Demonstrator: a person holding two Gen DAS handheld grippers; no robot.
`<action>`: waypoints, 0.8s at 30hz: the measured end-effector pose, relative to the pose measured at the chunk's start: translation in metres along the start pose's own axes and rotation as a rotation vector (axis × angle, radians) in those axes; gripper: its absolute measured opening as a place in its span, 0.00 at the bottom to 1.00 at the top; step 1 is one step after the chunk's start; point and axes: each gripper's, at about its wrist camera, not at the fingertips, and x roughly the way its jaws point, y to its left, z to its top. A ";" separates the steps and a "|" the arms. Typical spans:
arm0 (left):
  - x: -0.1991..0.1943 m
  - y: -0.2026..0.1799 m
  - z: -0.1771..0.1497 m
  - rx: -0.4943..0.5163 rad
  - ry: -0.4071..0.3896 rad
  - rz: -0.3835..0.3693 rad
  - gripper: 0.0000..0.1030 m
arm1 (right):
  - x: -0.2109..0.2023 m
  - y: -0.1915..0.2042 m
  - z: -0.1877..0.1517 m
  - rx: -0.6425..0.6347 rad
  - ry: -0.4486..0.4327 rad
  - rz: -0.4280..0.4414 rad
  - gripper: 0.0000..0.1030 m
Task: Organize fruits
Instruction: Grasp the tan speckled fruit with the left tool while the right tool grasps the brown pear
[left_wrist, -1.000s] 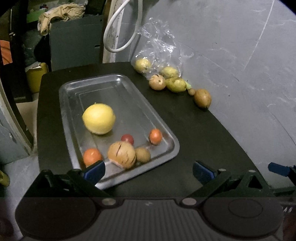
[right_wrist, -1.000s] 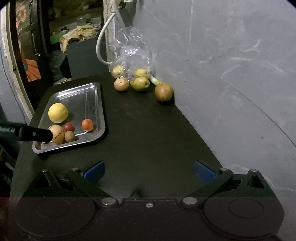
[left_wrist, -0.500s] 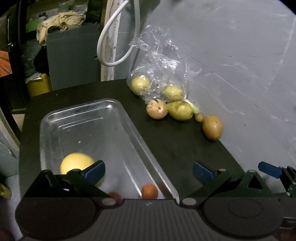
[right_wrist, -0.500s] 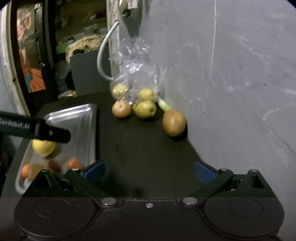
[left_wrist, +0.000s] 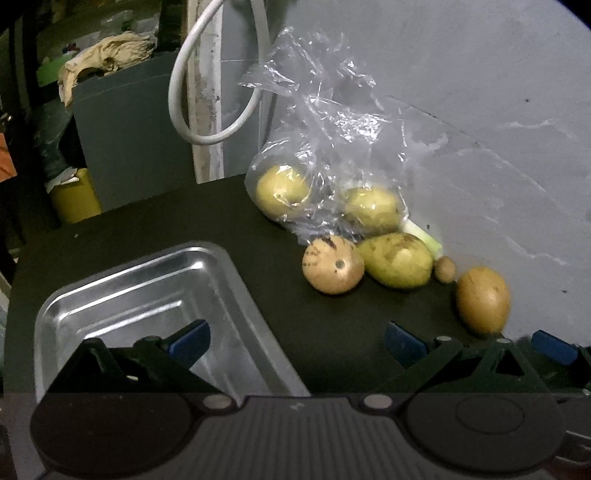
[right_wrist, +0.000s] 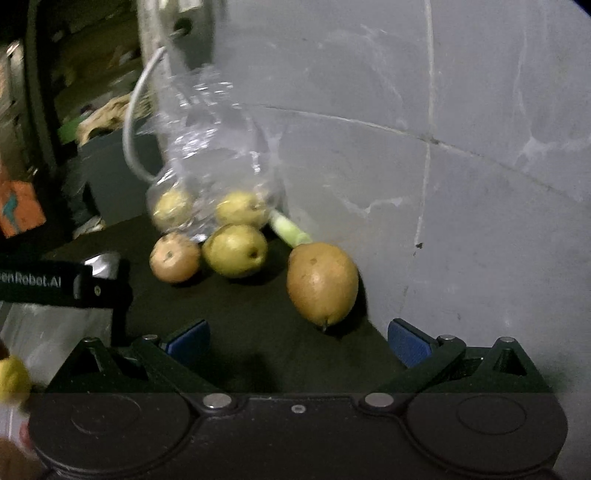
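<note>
Brown-skinned and oval, the brown fruit (right_wrist: 322, 284) lies on the dark bench (right_wrist: 255, 317) close to the grey wall (right_wrist: 424, 155), just ahead of the right tongs (right_wrist: 297, 339), whose blue-padded fingers (right_wrist: 408, 345) stand spread wide with nothing between them. Left of it rest a green pear (right_wrist: 236, 250) and a speckled round fruit (right_wrist: 174, 257), touching each other. Behind them a clear plastic bag (left_wrist: 332, 147) holds two more yellow-green fruits, and a pale green stalk (right_wrist: 290, 230) pokes out beside it. A tiny brown fruit (left_wrist: 444, 269) sits between the pear and the brown fruit. The left tongs (left_wrist: 297, 338) hang released, one finger above the metal tray (left_wrist: 140, 280), the other above the bench. A white cable (left_wrist: 192, 110) loops behind.
</note>
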 end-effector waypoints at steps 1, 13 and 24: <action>0.007 -0.001 0.003 0.005 -0.002 -0.001 0.99 | 0.004 -0.001 0.001 0.016 -0.003 0.009 0.98; 0.062 -0.013 0.030 0.120 0.024 0.024 0.99 | 0.036 0.005 0.007 0.136 0.009 -0.024 0.97; 0.082 -0.023 0.042 0.187 0.039 0.006 0.99 | 0.049 0.005 0.005 0.203 0.001 -0.052 0.90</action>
